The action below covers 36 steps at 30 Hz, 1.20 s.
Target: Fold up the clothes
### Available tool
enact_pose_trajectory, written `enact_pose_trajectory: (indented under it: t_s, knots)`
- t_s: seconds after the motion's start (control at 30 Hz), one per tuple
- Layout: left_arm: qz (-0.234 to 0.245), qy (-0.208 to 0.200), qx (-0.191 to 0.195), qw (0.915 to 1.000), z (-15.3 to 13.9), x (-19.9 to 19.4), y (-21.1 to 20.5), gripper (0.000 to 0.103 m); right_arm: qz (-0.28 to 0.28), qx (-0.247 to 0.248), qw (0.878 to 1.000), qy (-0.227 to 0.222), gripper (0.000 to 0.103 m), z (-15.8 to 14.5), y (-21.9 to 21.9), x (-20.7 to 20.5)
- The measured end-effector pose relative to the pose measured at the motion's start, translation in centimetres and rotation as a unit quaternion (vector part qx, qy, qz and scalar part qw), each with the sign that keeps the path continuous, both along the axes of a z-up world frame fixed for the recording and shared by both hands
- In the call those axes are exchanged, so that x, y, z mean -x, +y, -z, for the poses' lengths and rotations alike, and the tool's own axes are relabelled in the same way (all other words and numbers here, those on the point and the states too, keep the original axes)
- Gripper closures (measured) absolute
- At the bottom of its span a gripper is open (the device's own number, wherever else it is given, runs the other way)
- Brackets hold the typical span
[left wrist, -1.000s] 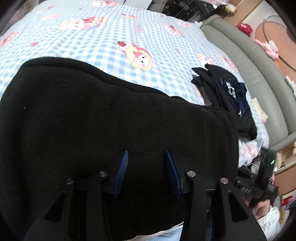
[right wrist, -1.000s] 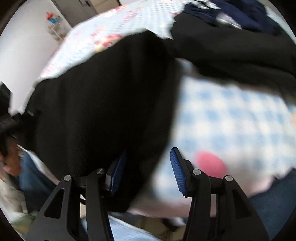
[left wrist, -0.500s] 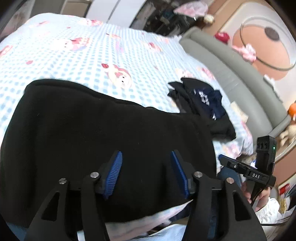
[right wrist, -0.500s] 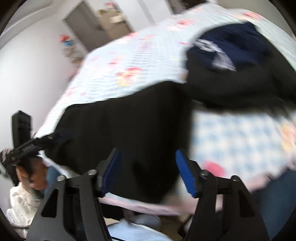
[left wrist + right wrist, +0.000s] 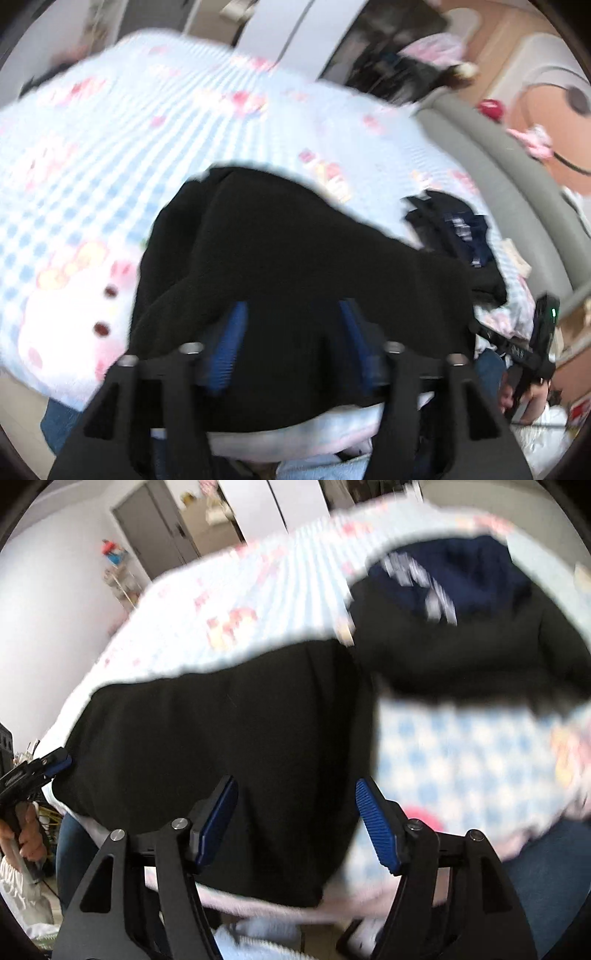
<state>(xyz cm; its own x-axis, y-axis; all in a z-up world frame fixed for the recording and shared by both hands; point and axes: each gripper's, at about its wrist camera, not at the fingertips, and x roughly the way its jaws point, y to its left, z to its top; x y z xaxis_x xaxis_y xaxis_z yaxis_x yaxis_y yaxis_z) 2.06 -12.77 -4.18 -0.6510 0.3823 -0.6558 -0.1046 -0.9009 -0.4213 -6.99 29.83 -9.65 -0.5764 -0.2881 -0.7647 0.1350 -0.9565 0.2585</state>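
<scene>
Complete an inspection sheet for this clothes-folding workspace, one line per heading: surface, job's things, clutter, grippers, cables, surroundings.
Surface: bed with blue checked cartoon-print cover.
Job's things: black fleece garment lying flat at the near edge; dark clothes pile, navy piece on top, beside it.
Clutter: nothing seen on the bed besides the clothes.
Grippers: left gripper and right gripper both above the fleece, jaws opening, nothing pinched.
Cables: nothing clearly seen.
Surroundings: grey headboard, grey door, white wall.

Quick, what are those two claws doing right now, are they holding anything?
Left claw: opening, holding nothing, above the black fleece garment.
Right claw: opening, holding nothing, above the same garment.
</scene>
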Motion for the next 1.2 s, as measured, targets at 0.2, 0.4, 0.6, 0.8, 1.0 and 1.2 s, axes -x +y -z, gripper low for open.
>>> enact_pose_trajectory:
  t_s: [0.2, 0.4, 0.6, 0.8, 1.0, 1.2]
  knots:
    - [-0.027, -0.068, -0.019, 0.9971, 4.3, 2.3, 1.0, 0.052, -0.009, -0.005, 0.998, -0.064, 0.035, 3.2, -0.6, 0.5]
    - [-0.063, -0.039, -0.128, 0.9891, 2.7, 2.3, -5.5, 0.034, -0.004, 0.076, 0.997, -0.01, 0.029, 1.2, 1.9, -1.4]
    - [-0.12, -0.052, -0.065, 0.9892, 2.9, 3.5, -7.9, 0.021, 0.005, 0.093, 0.992, -0.081, 0.015, 4.0, 2.9, -0.2]
    - [-0.03, -0.129, -0.056, 0.9896, 7.7, 5.8, -7.7, 0.013, -0.038, 0.07, 0.991, -0.11, 0.001, 6.1, 0.0, 0.1]
    - [-0.012, -0.154, -0.033, 0.9874, 8.4, 7.7, -6.6, 0.009, -0.041, 0.083, 0.99, -0.106, 0.02, 6.0, -0.5, 0.2]
    - [0.059, -0.125, -0.026, 0.9901, 7.0, 6.9, -4.0, 0.036, -0.081, 0.139, 0.982, -0.094, 0.029, 5.6, -0.5, -0.5]
